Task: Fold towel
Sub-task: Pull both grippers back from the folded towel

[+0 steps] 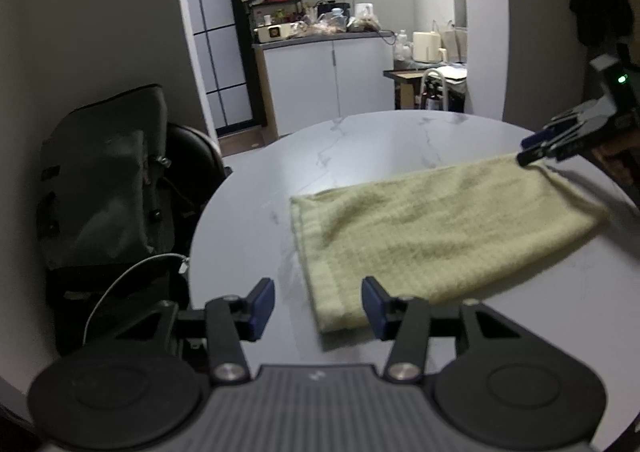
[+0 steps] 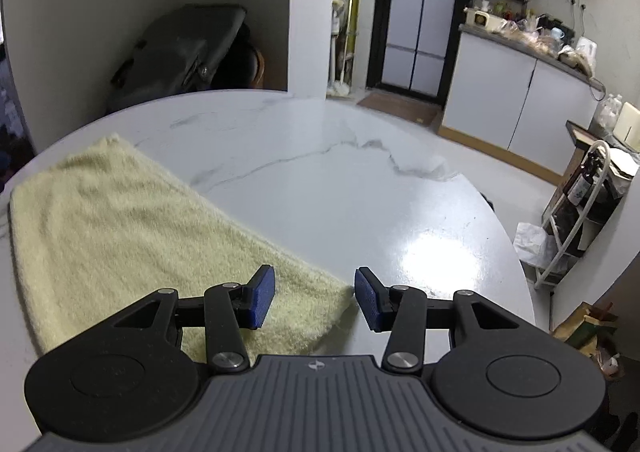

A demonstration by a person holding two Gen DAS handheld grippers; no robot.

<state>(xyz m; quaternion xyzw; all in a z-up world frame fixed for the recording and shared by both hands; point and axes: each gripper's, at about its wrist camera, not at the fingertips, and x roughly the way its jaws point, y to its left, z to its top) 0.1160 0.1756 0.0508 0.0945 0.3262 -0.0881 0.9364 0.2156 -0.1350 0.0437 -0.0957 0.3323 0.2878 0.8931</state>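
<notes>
A pale yellow towel [image 1: 440, 224] lies folded in a long band on the round white marble table [image 1: 380, 140]. My left gripper [image 1: 318, 306] stands open over the towel's near left corner, which lies between the blue pads close to the right one, with neither pad pressing on it. In the right wrist view the towel [image 2: 120, 236] stretches away to the left, and my right gripper [image 2: 314, 302] is open with the towel's corner lying between its pads. From the left wrist view, the right gripper [image 1: 530, 150] sits at the towel's far right corner.
A dark backpack [image 1: 104, 180] rests on a black chair left of the table, and a white cable hangs near it. Beyond the table [image 2: 320, 180] are white kitchen cabinets [image 2: 496, 92] and a wire rack [image 2: 576, 220] on the floor at right.
</notes>
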